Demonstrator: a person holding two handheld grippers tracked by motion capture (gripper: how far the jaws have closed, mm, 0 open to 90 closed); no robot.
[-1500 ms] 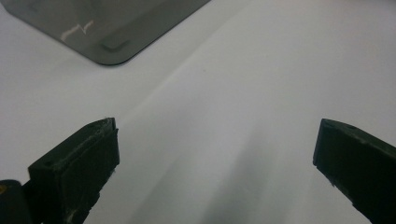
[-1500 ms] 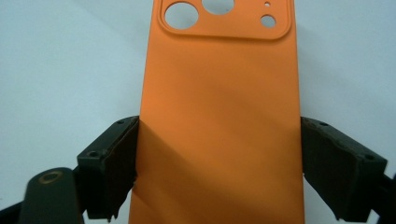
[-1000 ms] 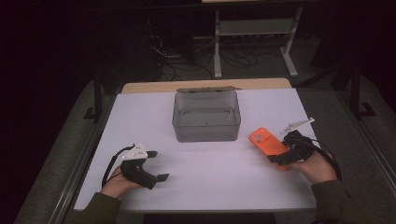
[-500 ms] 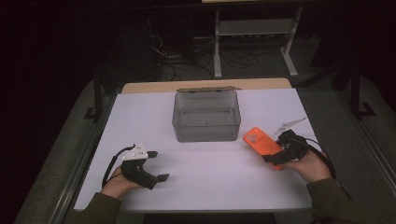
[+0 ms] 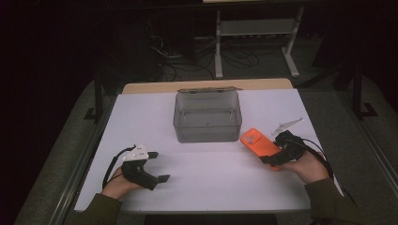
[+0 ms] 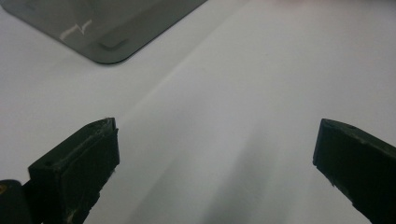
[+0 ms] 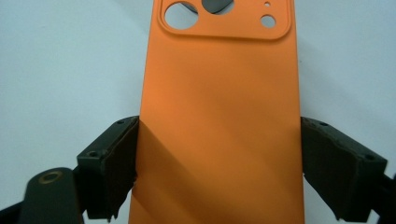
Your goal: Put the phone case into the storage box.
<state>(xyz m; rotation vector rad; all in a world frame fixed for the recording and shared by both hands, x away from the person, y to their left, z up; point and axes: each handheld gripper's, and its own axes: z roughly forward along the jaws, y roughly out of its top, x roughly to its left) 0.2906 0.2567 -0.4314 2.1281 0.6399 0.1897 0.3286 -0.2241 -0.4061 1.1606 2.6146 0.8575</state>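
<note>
An orange phone case (image 5: 257, 142) with camera cut-outs is held just above the white table, right of a grey see-through box (image 5: 207, 116). My right gripper (image 5: 273, 153) is shut on the case's near end. In the right gripper view both jaws of the right gripper (image 7: 219, 126) press on the long edges of the case (image 7: 219, 93). At the front left, my left gripper (image 5: 159, 165) rests low over the table, open. In the left gripper view the left gripper (image 6: 215, 123) has its jaws wide apart with nothing between them, and a corner of the box (image 6: 105, 28) shows beyond.
The box stands open and looks empty at the middle back of the white tabletop (image 5: 211, 187). A wooden strip (image 5: 206, 86) runs along the far edge. Behind the table are a metal rack (image 5: 256, 33) and cables on a dark floor.
My right gripper has carried the orange case a little leftward, toward the box. The left gripper has stayed where it was.
</note>
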